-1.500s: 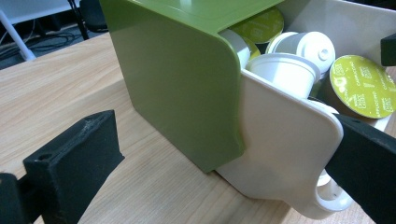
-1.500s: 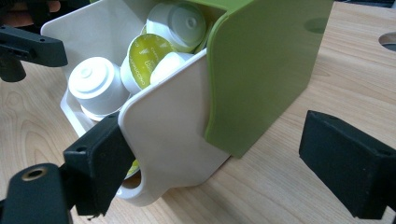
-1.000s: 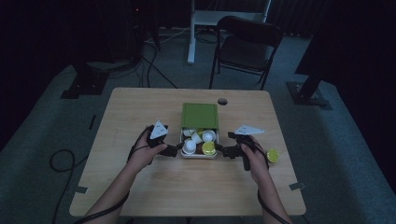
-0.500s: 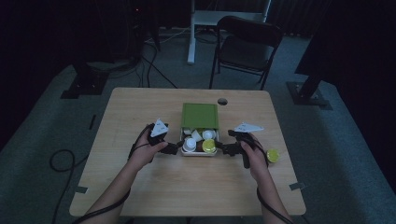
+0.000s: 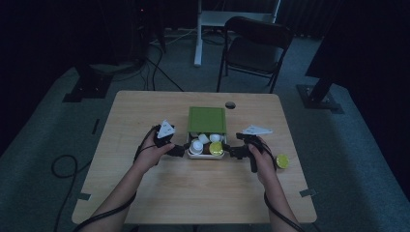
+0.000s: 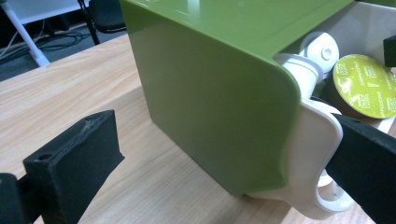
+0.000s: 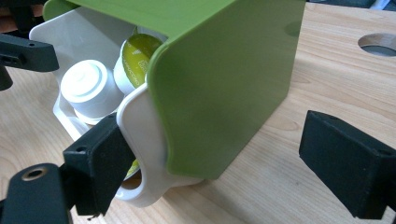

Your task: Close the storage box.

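Note:
A green box [image 5: 207, 119] sits mid-table with its white drawer [image 5: 205, 155] pulled out toward me, holding white and yellow-green capsules [image 5: 216, 148]. My left gripper [image 5: 181, 149] is at the drawer's left front corner and stands open. In the left gripper view its jaws straddle the green box [image 6: 210, 93], and the right jaw touches the white drawer's tab [image 6: 313, 158]. My right gripper [image 5: 232, 151] is at the drawer's right front corner, also open. In the right gripper view its left jaw presses the drawer [image 7: 140, 126] tab, and the other jaw stands clear of the box [image 7: 224, 84].
One loose yellow-green capsule [image 5: 282, 161] lies on the table by my right hand. A round cable hole [image 5: 230, 104] is behind the box. A black chair [image 5: 254, 48] stands beyond the table's far edge.
The drawer has slid a little farther into the green box, covering some capsules. Both grippers moved slightly forward with it.

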The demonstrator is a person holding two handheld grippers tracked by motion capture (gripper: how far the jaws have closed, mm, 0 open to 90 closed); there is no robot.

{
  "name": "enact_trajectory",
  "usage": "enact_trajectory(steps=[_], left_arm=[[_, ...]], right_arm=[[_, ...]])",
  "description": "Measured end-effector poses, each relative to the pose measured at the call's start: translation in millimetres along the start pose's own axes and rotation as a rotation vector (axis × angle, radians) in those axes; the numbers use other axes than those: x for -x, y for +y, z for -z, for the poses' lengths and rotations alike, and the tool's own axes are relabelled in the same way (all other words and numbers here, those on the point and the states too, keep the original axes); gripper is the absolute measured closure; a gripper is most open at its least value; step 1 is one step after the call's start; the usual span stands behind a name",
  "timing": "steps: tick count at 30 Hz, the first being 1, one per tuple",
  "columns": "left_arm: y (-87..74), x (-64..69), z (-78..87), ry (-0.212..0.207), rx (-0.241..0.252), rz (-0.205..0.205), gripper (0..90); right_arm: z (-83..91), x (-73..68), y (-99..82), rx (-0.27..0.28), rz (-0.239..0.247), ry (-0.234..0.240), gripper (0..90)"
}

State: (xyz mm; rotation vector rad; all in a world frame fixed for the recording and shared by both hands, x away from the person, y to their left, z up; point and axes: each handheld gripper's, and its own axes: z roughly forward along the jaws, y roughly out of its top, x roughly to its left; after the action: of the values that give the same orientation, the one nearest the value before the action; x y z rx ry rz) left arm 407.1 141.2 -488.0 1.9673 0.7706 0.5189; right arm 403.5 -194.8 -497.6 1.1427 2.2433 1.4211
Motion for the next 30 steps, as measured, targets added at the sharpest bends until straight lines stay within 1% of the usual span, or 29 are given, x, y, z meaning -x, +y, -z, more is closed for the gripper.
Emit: enact_trajectory(steps=[3, 11, 18, 27, 30], left_arm=[[1.8, -1.8, -1.6, 0.005, -0.004, -0.004, 0.1], [3.4, -5.8, -5.3, 0.003, -0.006, 0.004, 0.1], [6.4, -6.3, -6.7, 0.017, -0.013, -0.017, 0.1], [6.6, -8.4, -8.9, 0.019, -0.01, -0.003, 0.1], [7.5, -8.9, -9.4, 0.024, -0.012, -0.01, 0.1]], right_arm=[[-1.5, 1.1, 0.9, 0.003, -0.004, -0.009, 11.1], [-4.5, 4.1, 2.3, 0.007, -0.015, -0.012, 11.1], [-6.4, 5.8, 3.2, 0.009, -0.025, -0.016, 11.1], [-8.2, 6.4, 4.5, 0.009, -0.038, -0.036, 11.1], [-8.6, 6.3, 5.1, 0.008, -0.038, -0.044, 10.7]])
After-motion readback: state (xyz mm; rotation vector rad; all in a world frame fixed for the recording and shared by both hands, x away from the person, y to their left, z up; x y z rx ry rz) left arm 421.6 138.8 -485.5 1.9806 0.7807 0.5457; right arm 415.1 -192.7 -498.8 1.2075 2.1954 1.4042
